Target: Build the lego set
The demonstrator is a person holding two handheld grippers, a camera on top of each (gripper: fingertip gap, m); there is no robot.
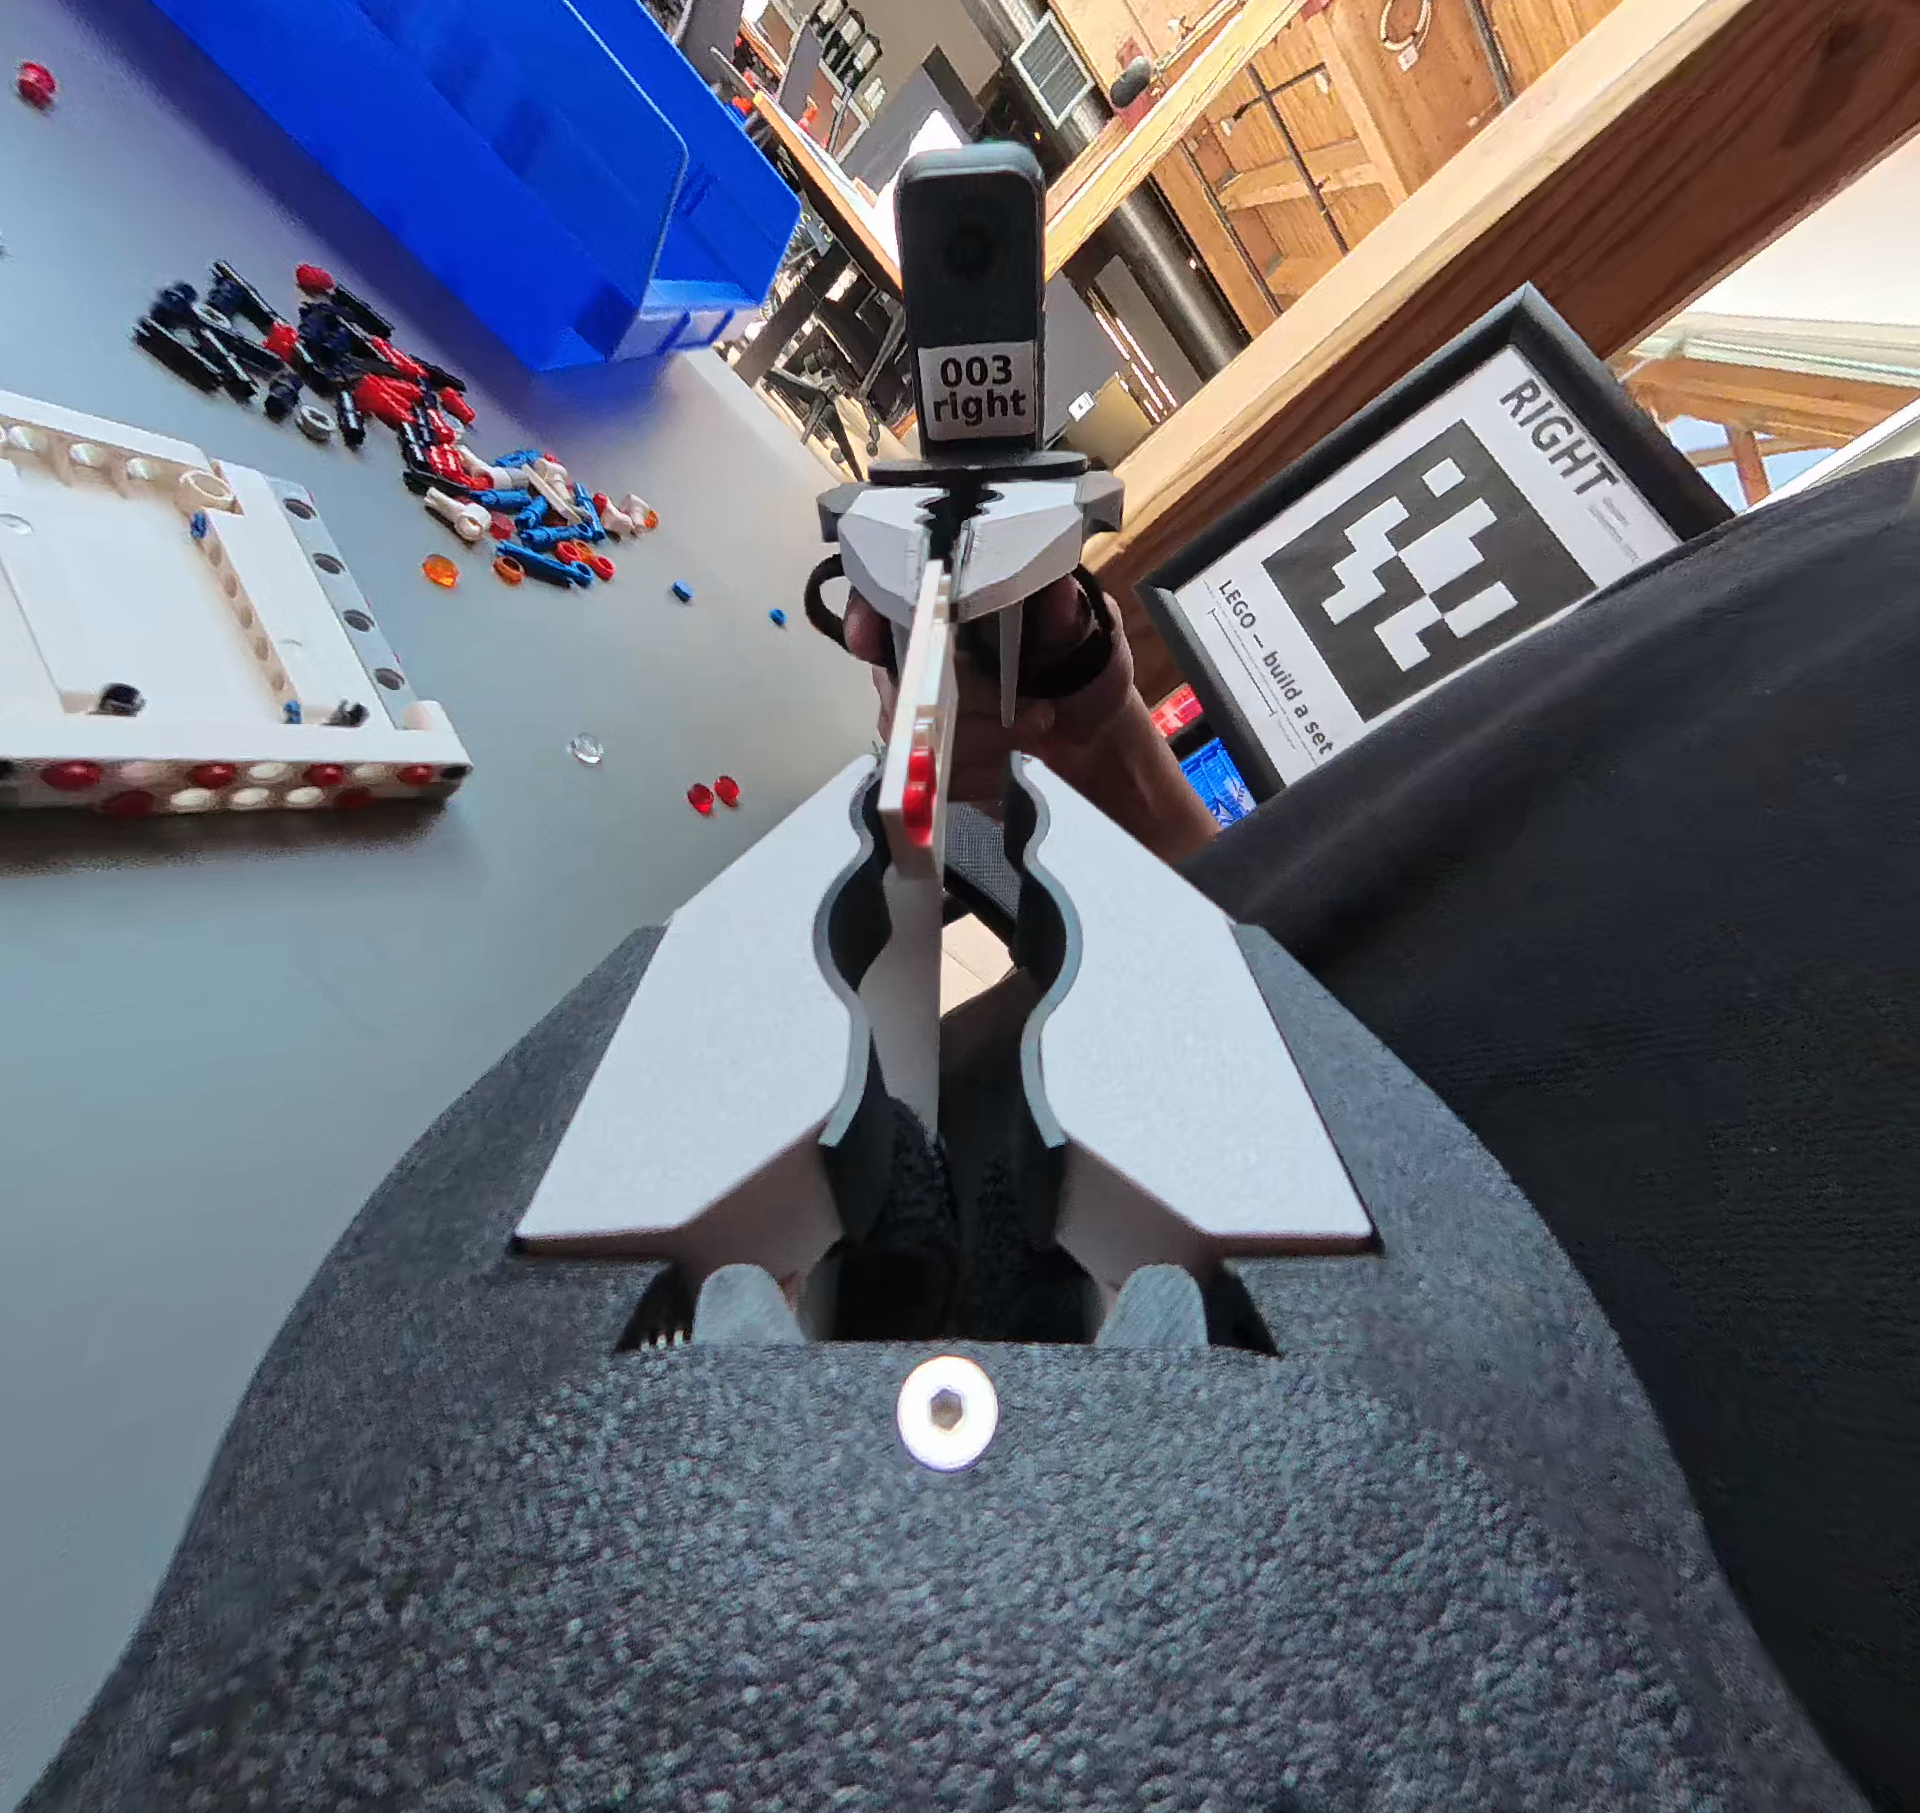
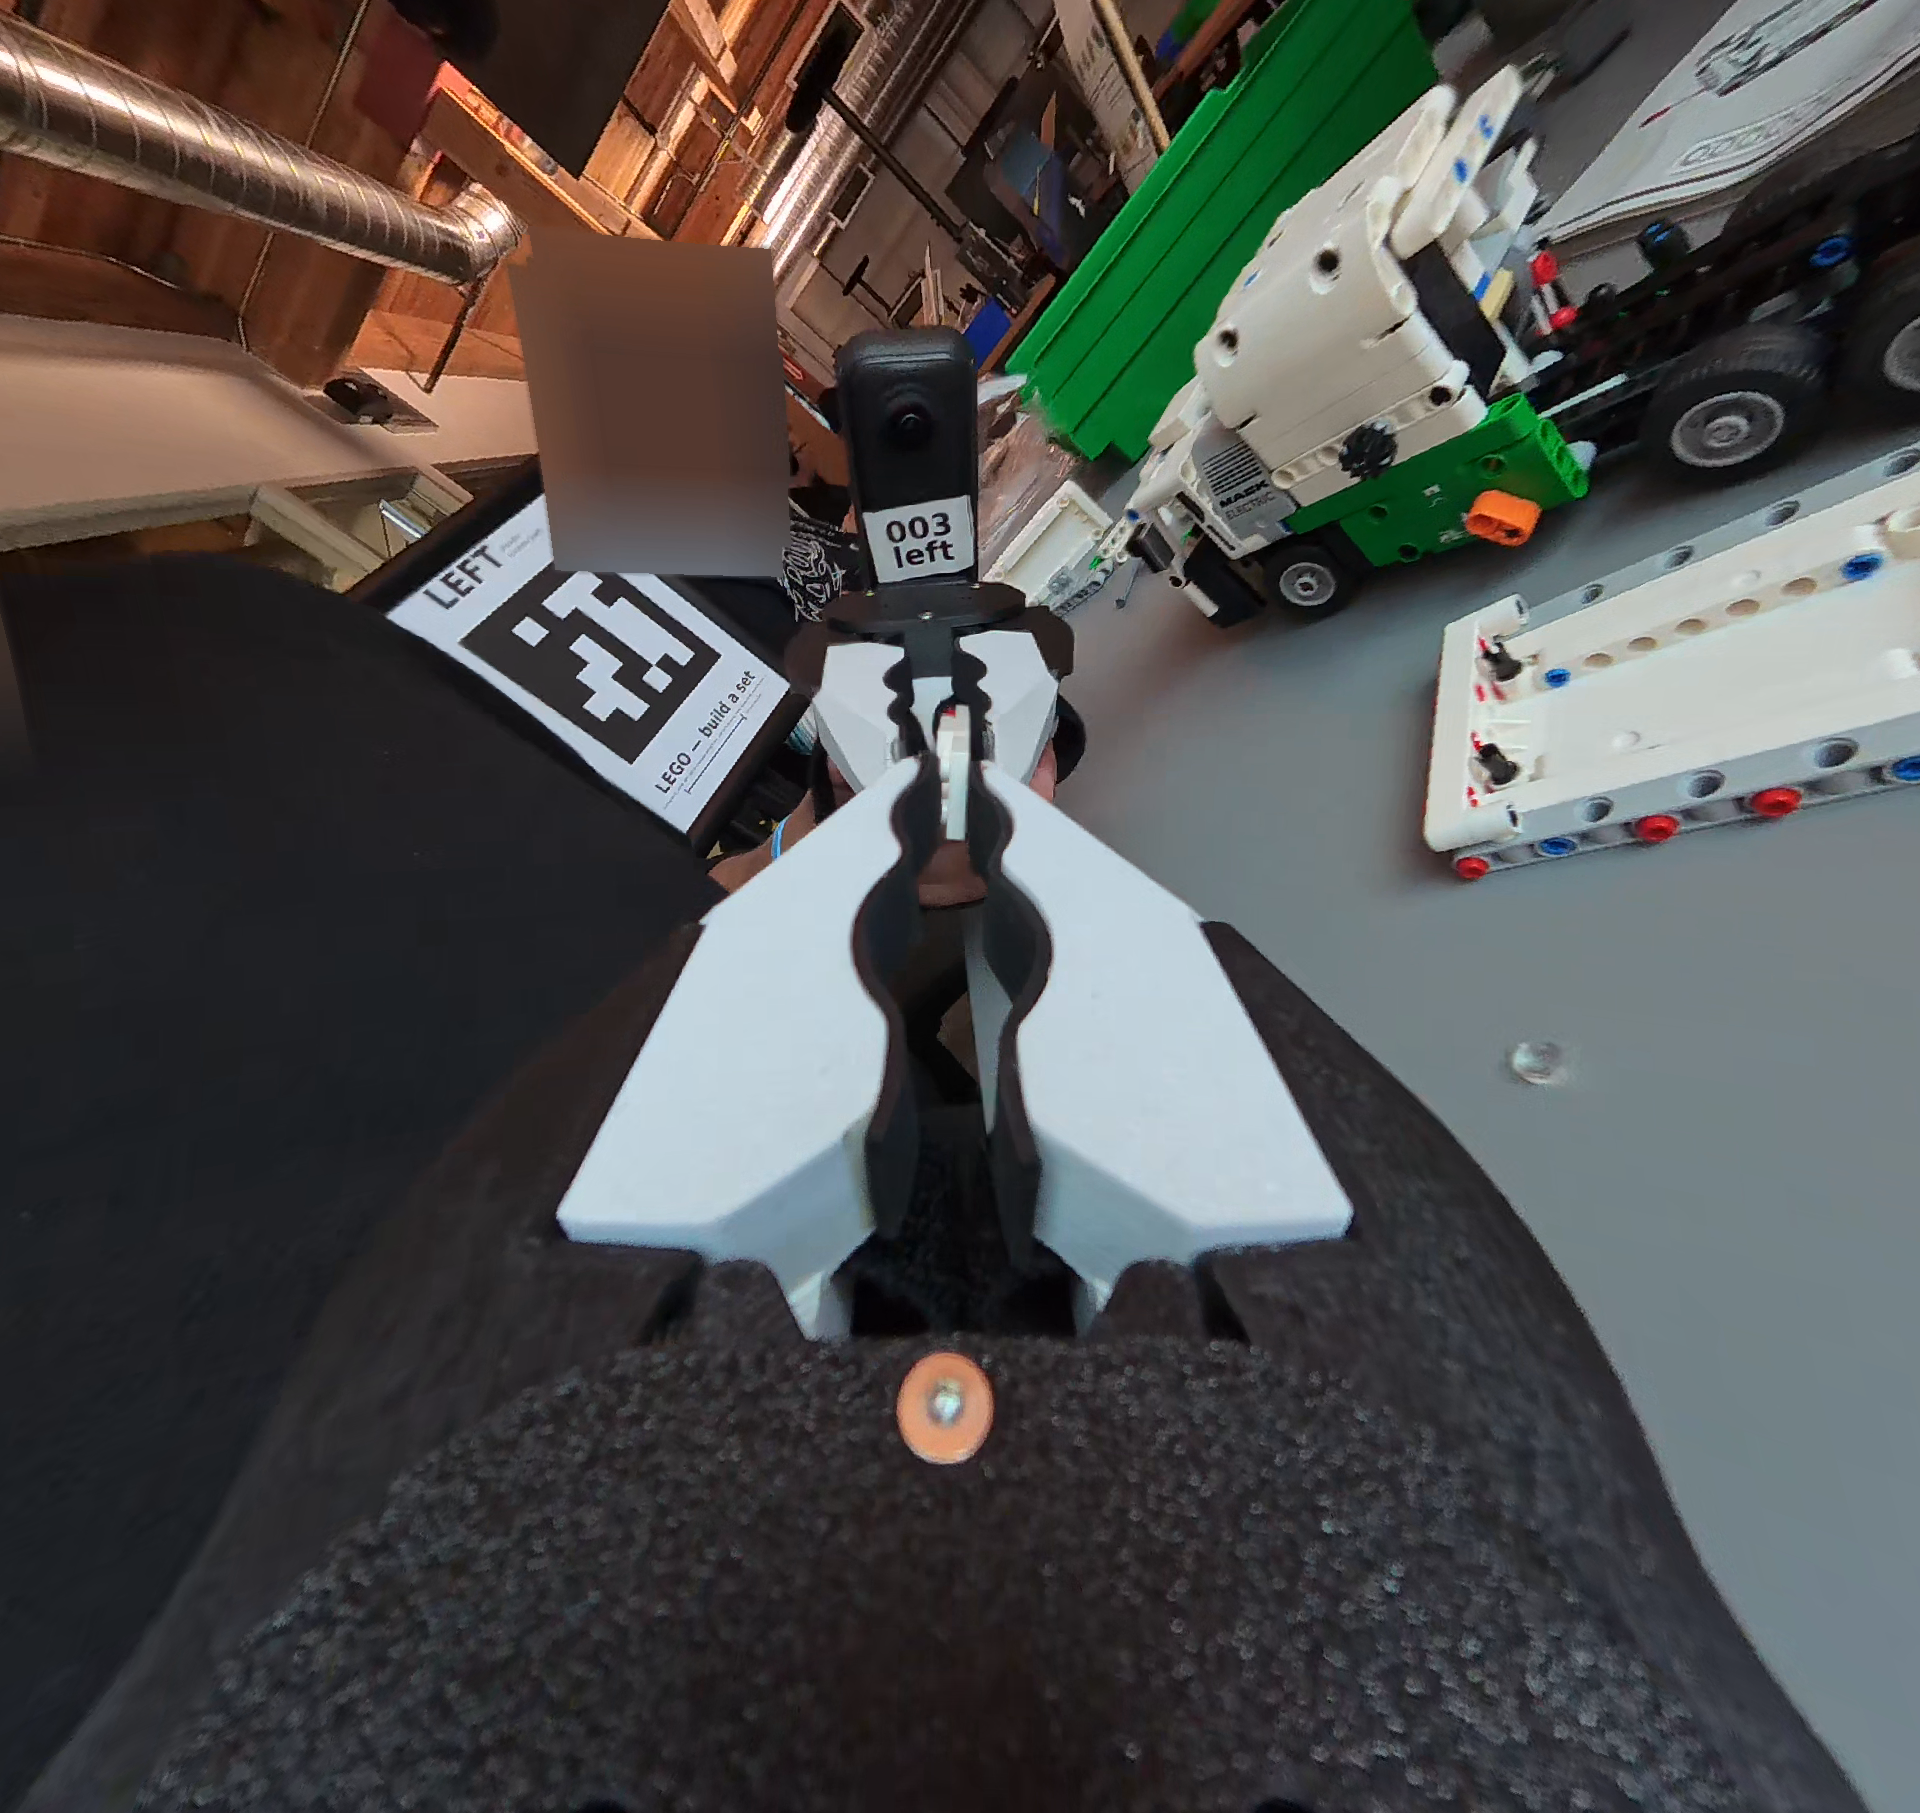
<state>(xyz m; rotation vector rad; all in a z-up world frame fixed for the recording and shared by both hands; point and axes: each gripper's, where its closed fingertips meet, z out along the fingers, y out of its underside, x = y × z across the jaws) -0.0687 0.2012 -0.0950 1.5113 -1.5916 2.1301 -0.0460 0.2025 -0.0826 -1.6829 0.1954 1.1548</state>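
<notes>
Facing each other above the grey table (image 1: 520, 932), our two grippers meet on one thin white flat plastic plate (image 1: 920, 724) carrying a red round stud (image 1: 920, 792). Our right gripper (image 2: 951, 807) has its fingers nearly together, pinching the plate's far end edge-on. Our left gripper (image 1: 945, 807) stands a little wider, the plate between its fingertips, though we cannot tell whether both pads press. Loose red, blue and black pins (image 1: 416, 433) lie well apart, beside a white studded frame (image 1: 208, 641).
</notes>
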